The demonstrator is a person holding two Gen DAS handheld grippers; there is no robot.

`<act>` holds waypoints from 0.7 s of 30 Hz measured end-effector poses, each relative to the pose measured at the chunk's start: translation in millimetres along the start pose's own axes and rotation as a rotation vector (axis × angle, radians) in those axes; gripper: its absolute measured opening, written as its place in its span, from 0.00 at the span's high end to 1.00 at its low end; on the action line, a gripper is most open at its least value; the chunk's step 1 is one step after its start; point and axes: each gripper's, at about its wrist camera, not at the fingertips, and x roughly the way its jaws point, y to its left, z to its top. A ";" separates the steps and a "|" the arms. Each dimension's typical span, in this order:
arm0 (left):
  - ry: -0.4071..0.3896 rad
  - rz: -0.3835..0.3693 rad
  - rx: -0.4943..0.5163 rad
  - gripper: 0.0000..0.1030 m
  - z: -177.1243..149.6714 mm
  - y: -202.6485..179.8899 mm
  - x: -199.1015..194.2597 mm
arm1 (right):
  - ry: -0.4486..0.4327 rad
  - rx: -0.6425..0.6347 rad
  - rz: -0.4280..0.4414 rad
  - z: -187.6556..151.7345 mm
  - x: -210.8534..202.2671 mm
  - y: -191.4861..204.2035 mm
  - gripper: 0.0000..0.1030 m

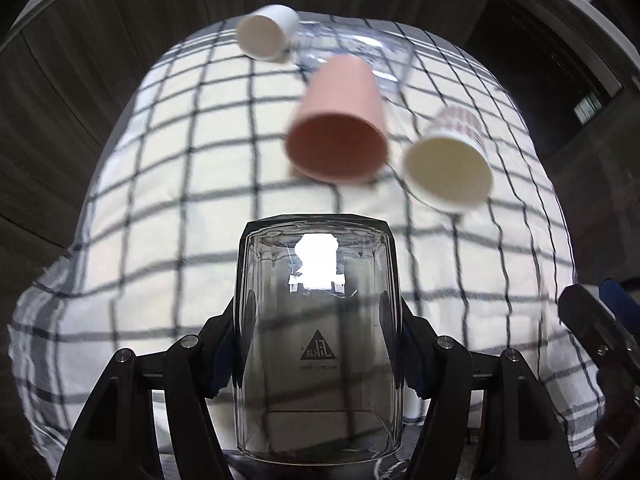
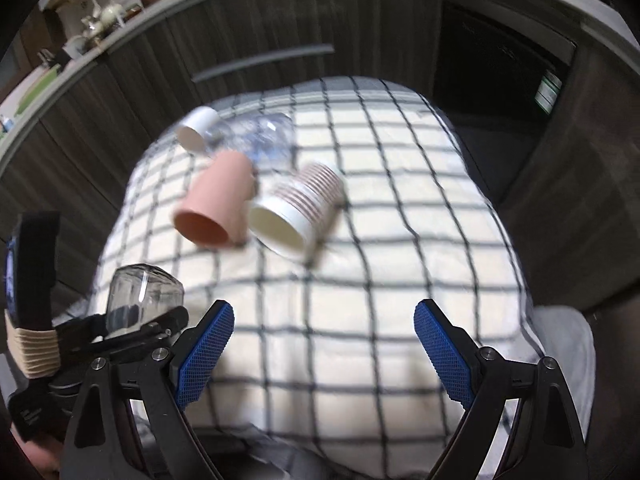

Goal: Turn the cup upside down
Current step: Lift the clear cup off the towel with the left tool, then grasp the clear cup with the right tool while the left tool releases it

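The left tool is clamped on a clear glass cup; the right tool stands wide apart, holding nothing, above the checked cloth.

Dim fisheye views, motion-blurred cloth, bright window glare on glass cup.

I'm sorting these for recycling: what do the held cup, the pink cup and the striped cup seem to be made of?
Held cup: clear glass or hard plastic, glossy; the checked cloth shows through it and it carries bright reflections.
Pink cup: matte and opaque, probably plastic; blur leaves it open.
Striped cup: likely paper, with a plain cream inside and printed rings.
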 end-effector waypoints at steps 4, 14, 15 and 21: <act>-0.022 -0.009 0.030 0.36 -5.3 -16.6 5.9 | 0.009 0.027 -0.049 -10.4 6.2 -18.8 0.11; -0.010 0.006 0.049 0.36 -7.9 -24.6 32.7 | 0.022 0.057 -0.074 -16.5 18.7 -33.8 0.11; -0.017 0.011 0.056 0.36 -7.9 -25.3 32.0 | 0.023 0.056 -0.075 -16.8 19.3 -33.8 0.11; -0.036 0.037 0.082 0.15 -8.5 -25.7 19.1 | 0.008 0.055 -0.079 -15.7 12.2 -32.6 0.11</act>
